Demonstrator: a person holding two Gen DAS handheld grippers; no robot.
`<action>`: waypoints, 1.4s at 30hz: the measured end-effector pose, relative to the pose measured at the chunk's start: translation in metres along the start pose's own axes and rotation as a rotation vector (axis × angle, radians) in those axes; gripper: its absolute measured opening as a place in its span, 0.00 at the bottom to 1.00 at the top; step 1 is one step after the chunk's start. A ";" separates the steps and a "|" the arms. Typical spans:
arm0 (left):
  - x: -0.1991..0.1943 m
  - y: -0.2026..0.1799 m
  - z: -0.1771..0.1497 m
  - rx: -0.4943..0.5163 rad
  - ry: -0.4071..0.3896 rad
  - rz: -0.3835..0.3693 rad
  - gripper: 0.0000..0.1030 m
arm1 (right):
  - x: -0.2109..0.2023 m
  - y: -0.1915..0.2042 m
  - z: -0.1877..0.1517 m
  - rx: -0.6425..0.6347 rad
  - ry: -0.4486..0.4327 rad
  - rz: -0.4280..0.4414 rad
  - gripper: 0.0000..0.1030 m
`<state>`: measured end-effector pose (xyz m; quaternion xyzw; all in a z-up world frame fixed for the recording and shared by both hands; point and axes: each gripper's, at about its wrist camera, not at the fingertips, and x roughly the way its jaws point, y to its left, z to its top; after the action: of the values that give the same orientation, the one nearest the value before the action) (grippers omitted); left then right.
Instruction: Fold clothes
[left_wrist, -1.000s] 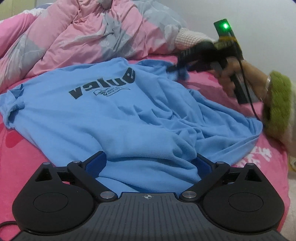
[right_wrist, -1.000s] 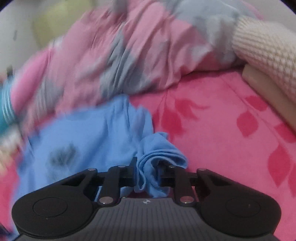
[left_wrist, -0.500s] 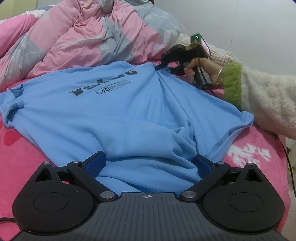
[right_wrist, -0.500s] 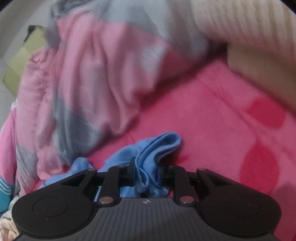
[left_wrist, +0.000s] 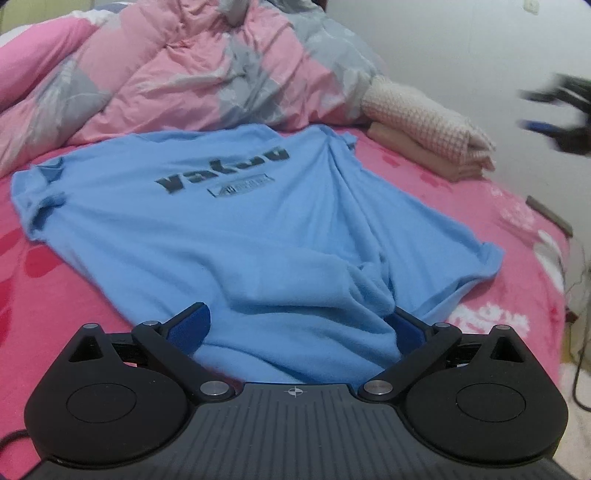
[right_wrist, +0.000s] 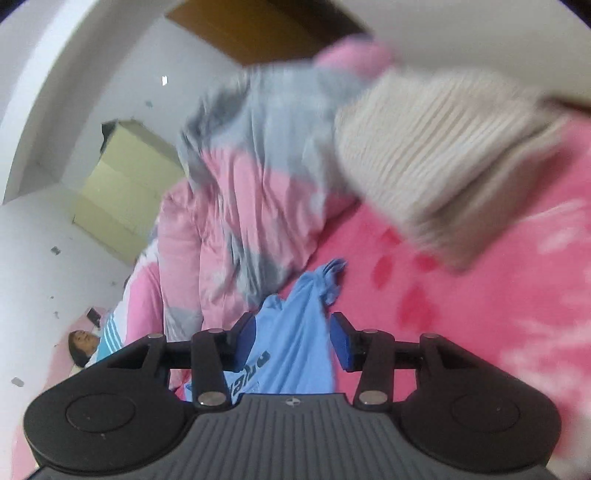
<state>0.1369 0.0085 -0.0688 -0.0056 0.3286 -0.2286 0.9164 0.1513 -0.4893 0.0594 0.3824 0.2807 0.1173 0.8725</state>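
My left hand-held gripper (left_wrist: 297, 325) stands wide open, the blue T-shirt's (left_wrist: 236, 229) bunched hem lying between its fingers; bare pink bed (left_wrist: 517, 236) to its right. My right hand-held gripper (right_wrist: 292, 341) is open and empty, raised above the shirt's collar end. Only its view shows the shirt's far edge meeting the pink-and-grey quilt (right_wrist: 236, 206).

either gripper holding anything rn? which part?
Right gripper: open, holding nothing. Left gripper: jaws wide, blue T-shirt hem bunched between them; no visible pinch, so probably not gripped.
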 end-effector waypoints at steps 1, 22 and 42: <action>-0.009 0.001 0.001 -0.009 -0.011 0.000 0.98 | -0.035 0.006 0.000 -0.017 -0.034 -0.013 0.46; -0.052 -0.109 -0.044 0.329 -0.076 0.199 0.72 | 0.047 0.114 -0.261 -0.865 0.189 -0.114 0.63; -0.132 -0.015 -0.045 -0.338 -0.175 0.222 0.05 | 0.083 0.089 -0.271 -0.911 0.209 0.020 0.08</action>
<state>0.0144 0.0571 -0.0226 -0.1427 0.2802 -0.0668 0.9469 0.0634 -0.2313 -0.0578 -0.0507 0.2832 0.2750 0.9174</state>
